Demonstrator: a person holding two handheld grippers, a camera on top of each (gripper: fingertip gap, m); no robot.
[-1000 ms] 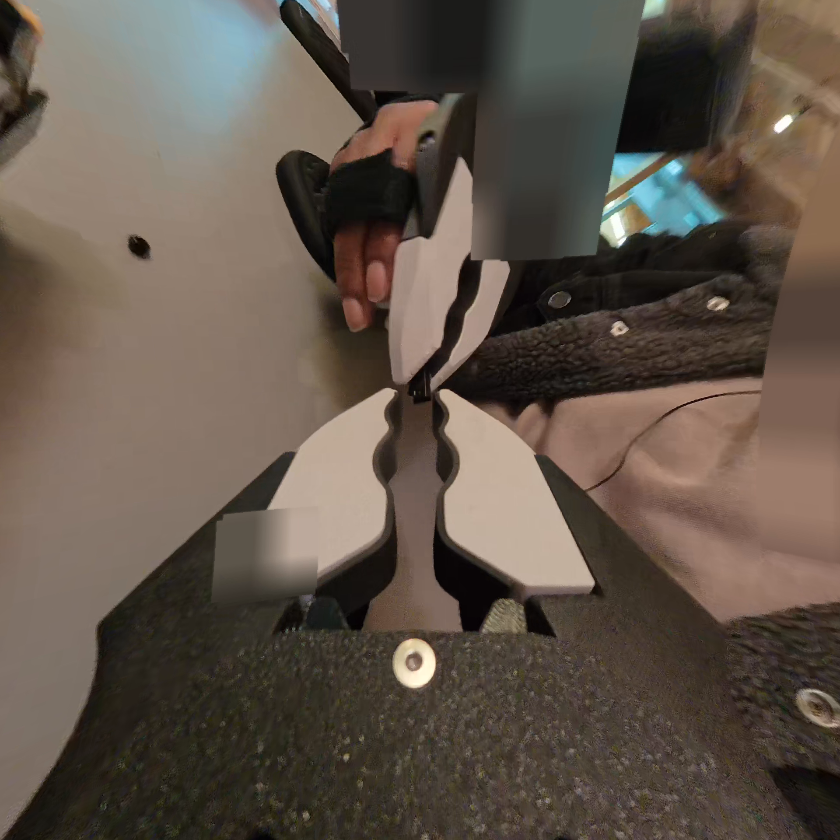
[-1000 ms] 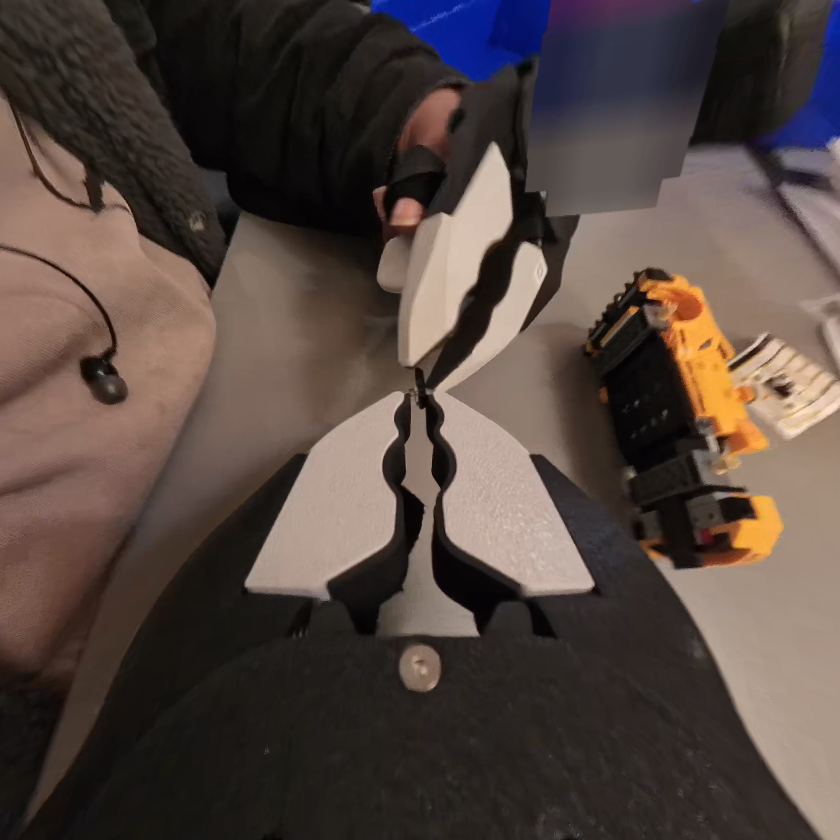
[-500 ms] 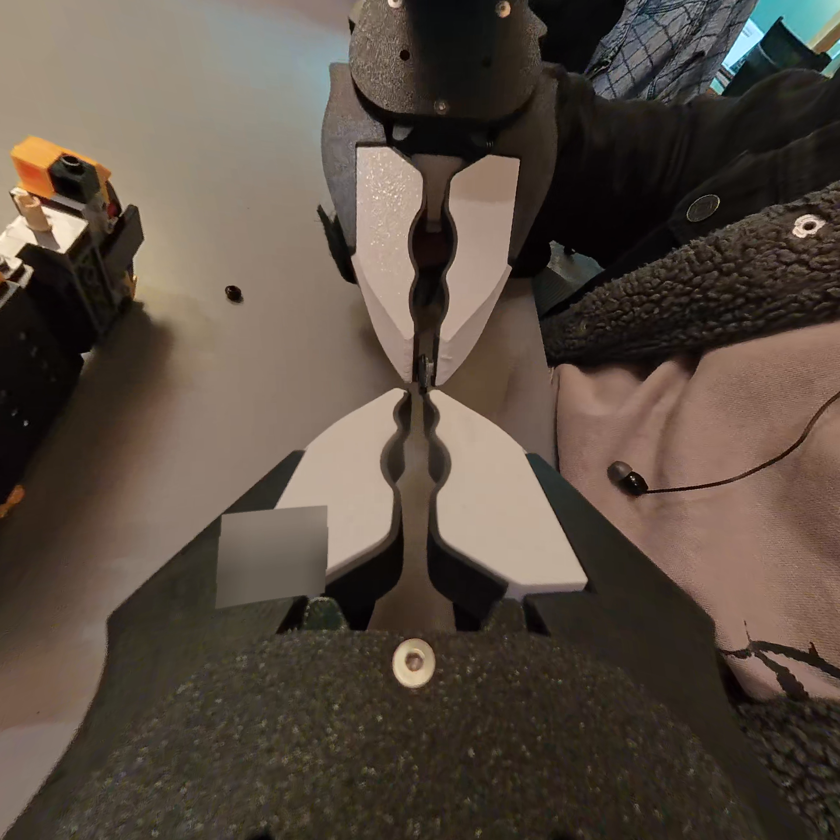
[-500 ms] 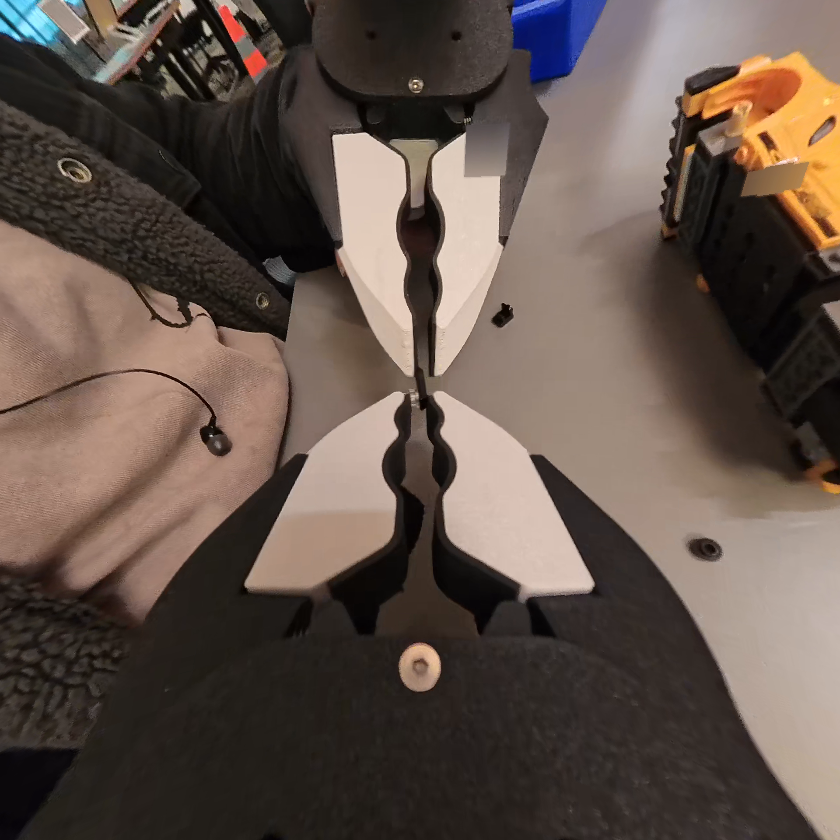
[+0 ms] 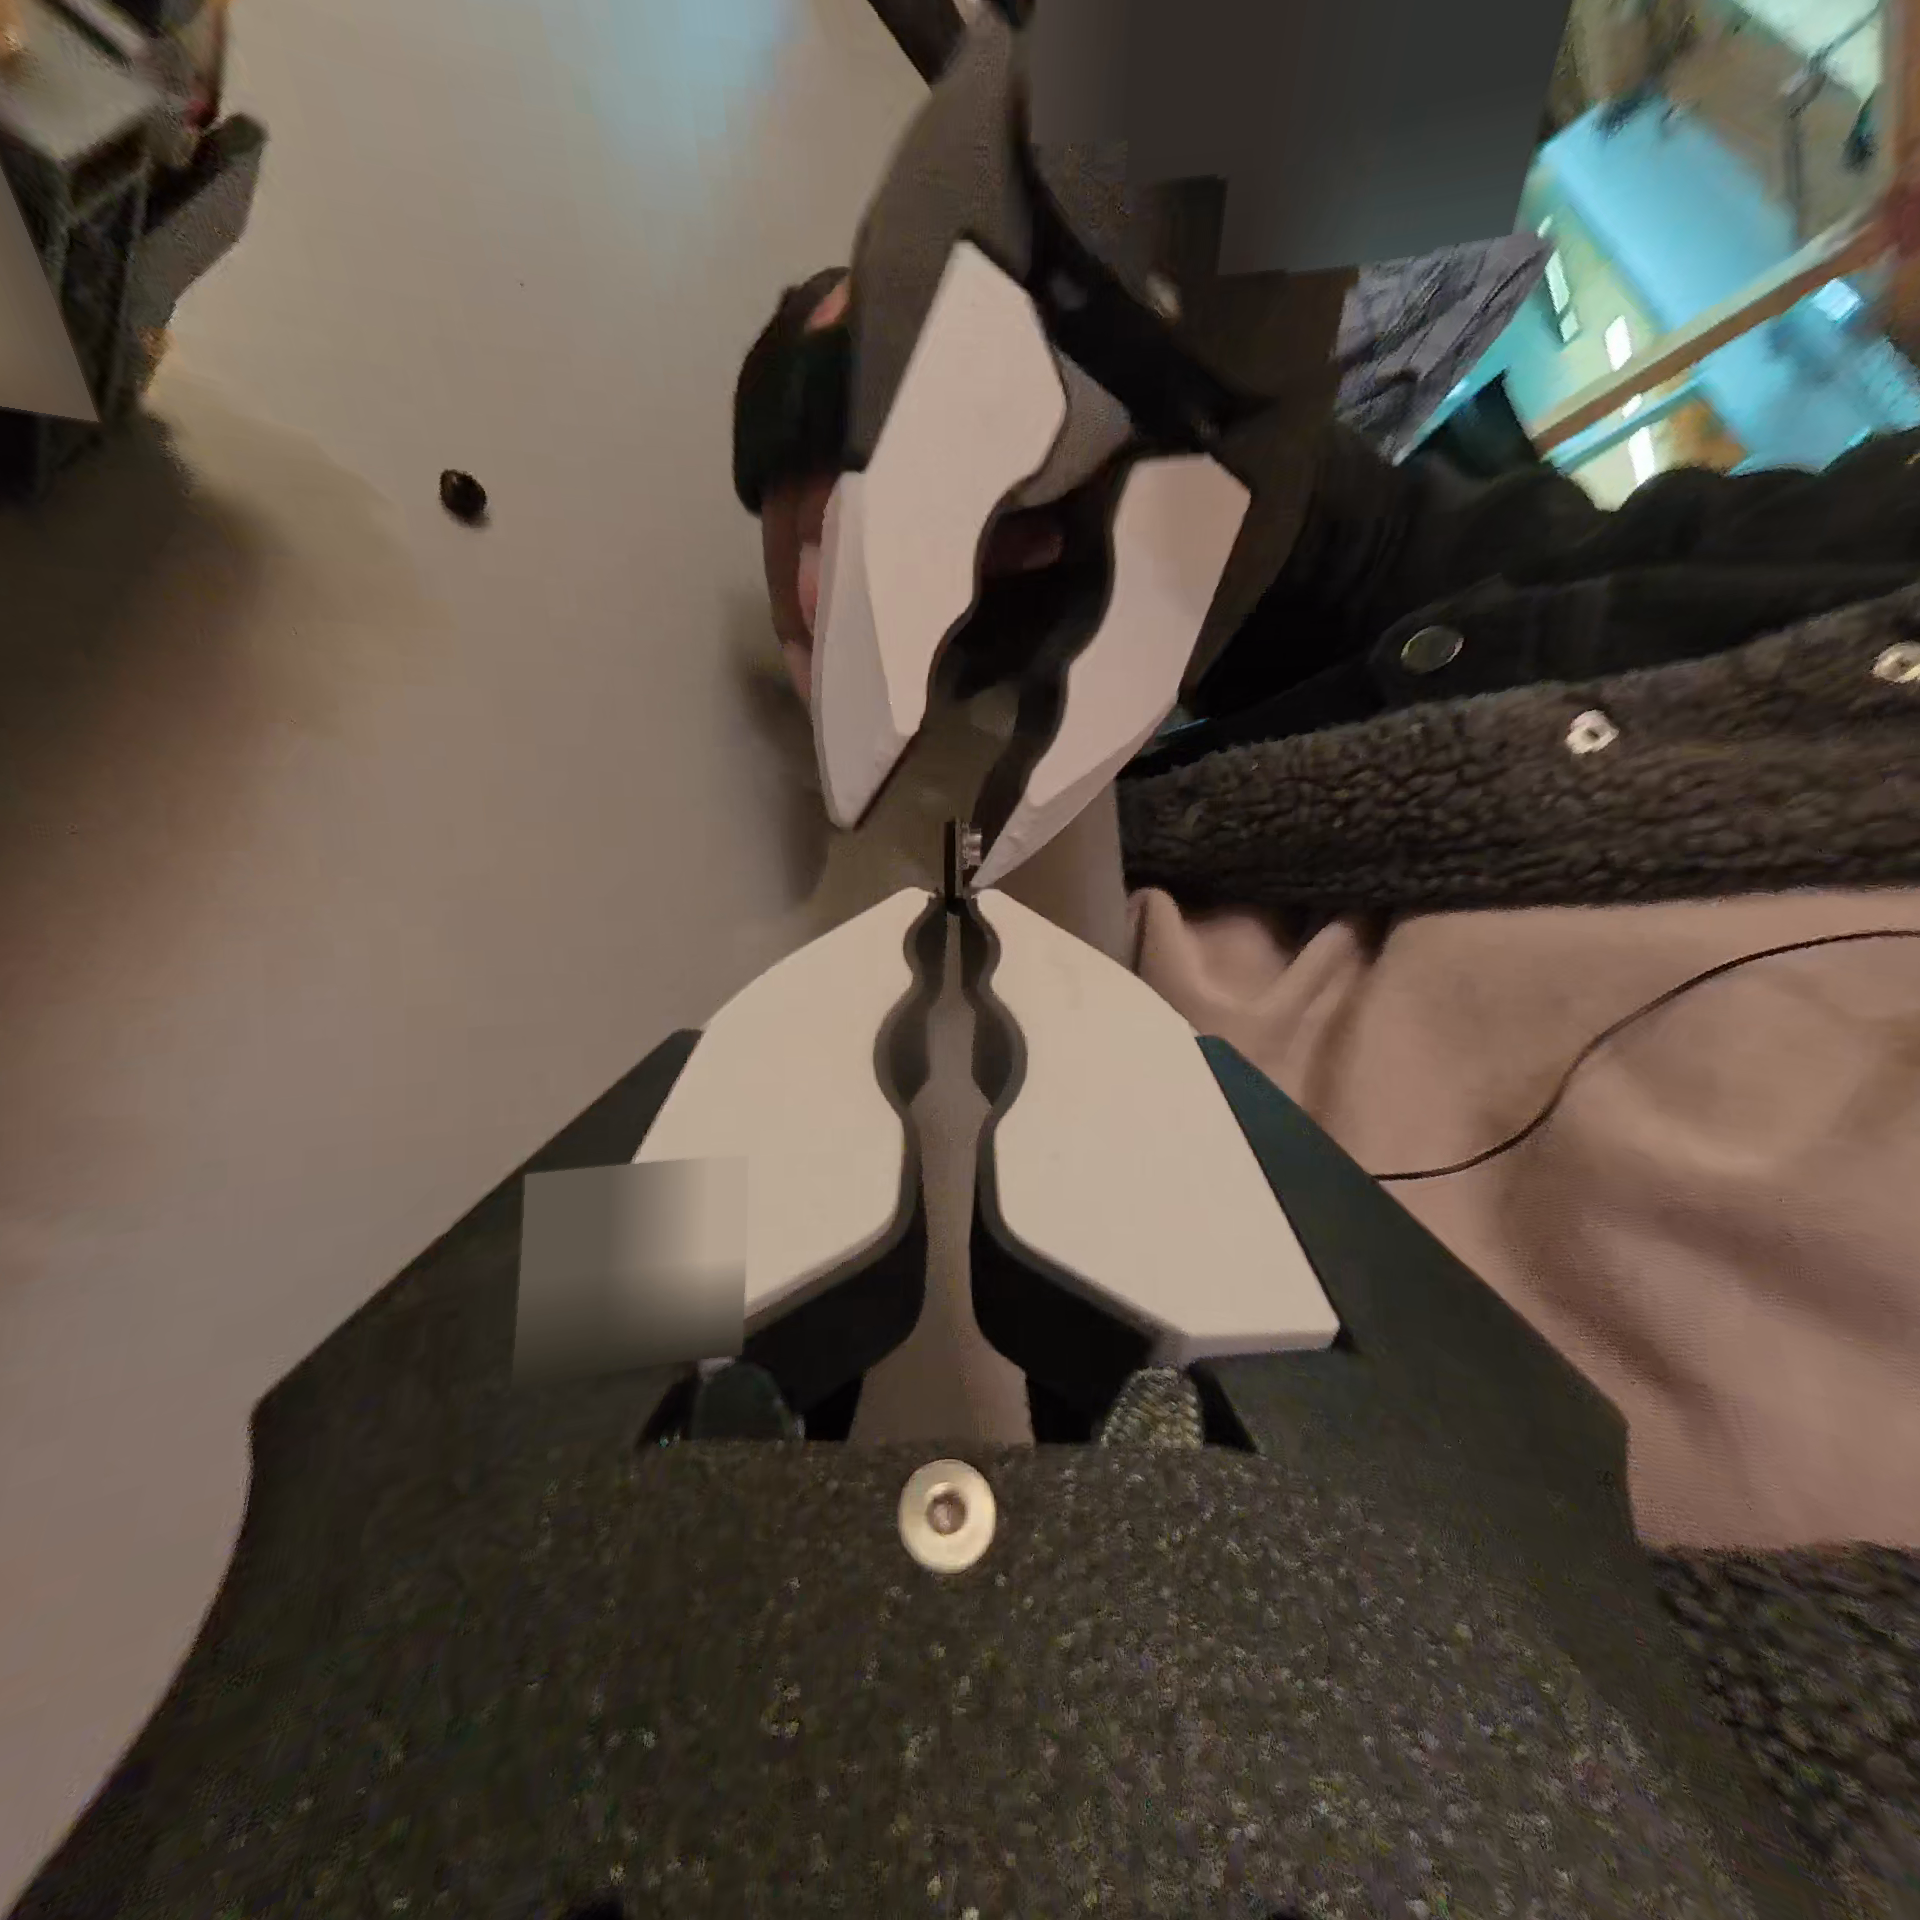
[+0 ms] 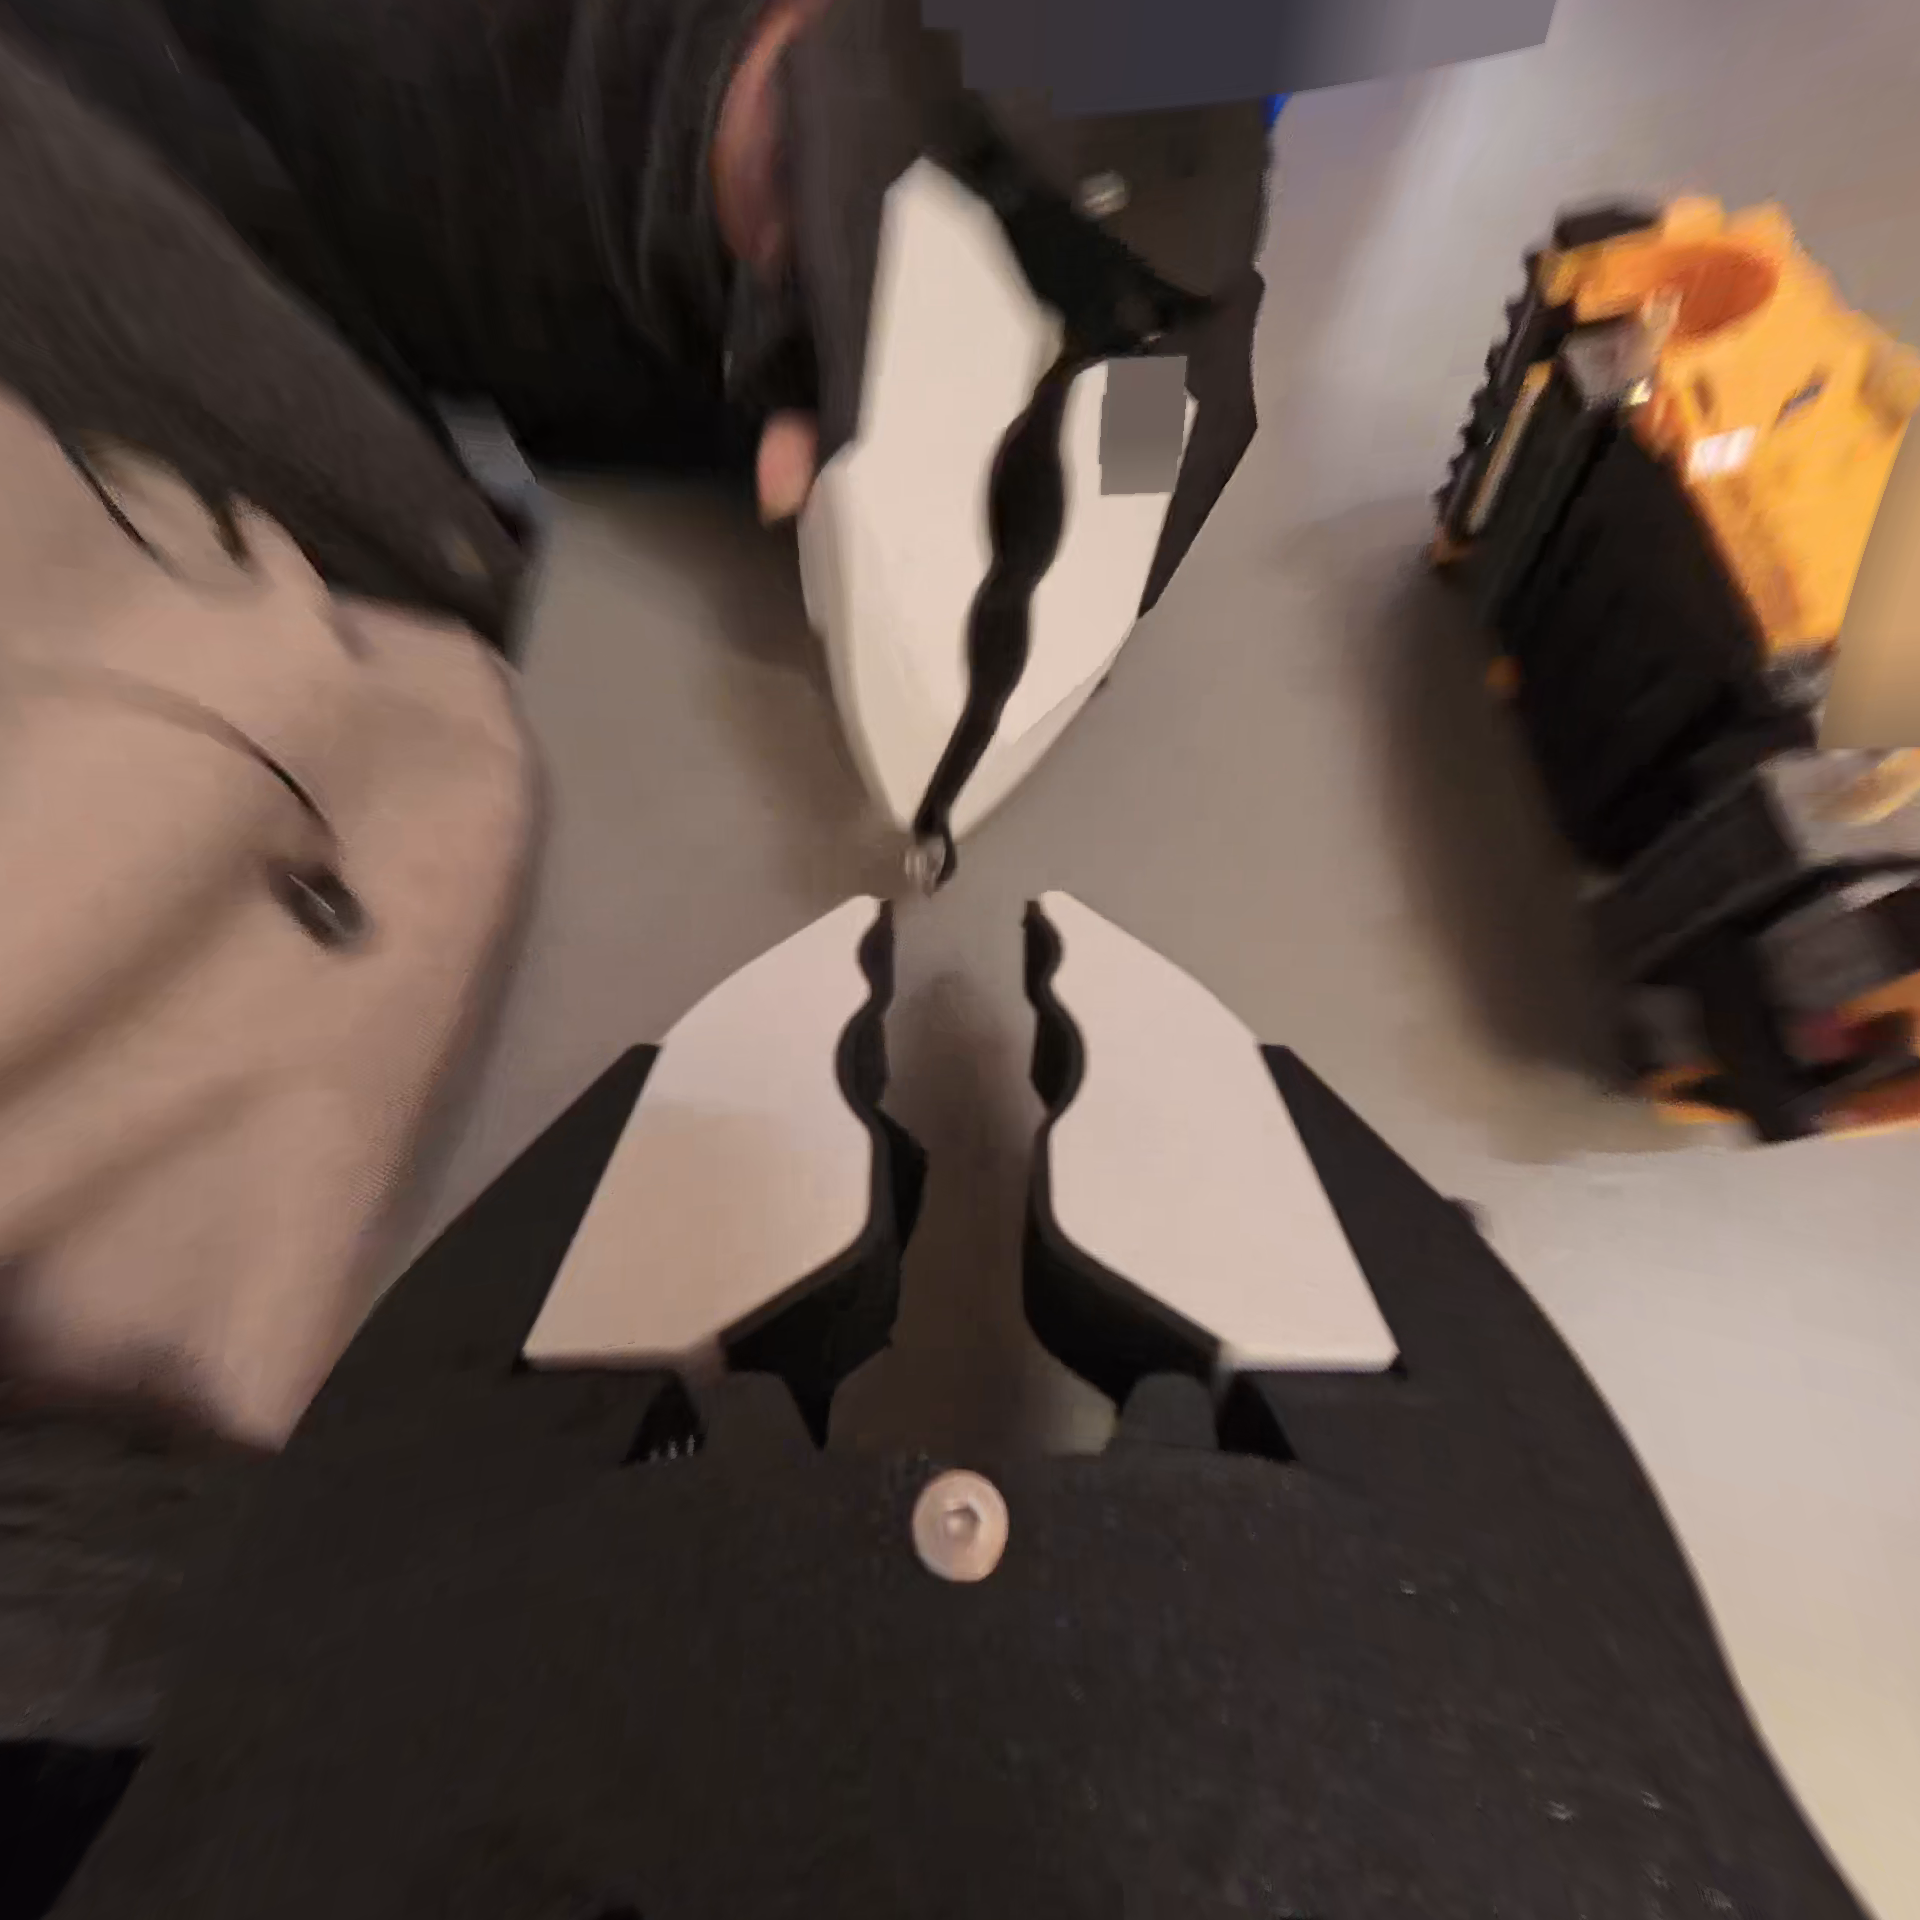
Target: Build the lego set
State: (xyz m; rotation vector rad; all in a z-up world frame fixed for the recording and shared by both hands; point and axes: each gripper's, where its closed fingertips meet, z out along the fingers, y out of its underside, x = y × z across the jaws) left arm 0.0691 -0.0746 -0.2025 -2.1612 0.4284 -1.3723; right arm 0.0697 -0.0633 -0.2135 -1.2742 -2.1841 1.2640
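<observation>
My left gripper is shut on a tiny black and grey lego piece, which sticks out past its tips. My right gripper is open and empty, its fingertips just short of that piece. The two grippers face each other tip to tip above the grey table. The right gripper also shows open in the left wrist view, and the left gripper shows shut in the right wrist view. The orange and black lego vehicle stands to the right, blurred.
A small loose black piece lies on the table. Part of the lego vehicle shows at the top left. The person's beige top, dark fleece jacket and earphone wire are close beside the grippers. My left and right fingertips are right by each other.
My right gripper has opened and let go of the tiny piece; the left gripper still holds it. Both grippers have tilted, and the right wrist view is now blurred by motion.
</observation>
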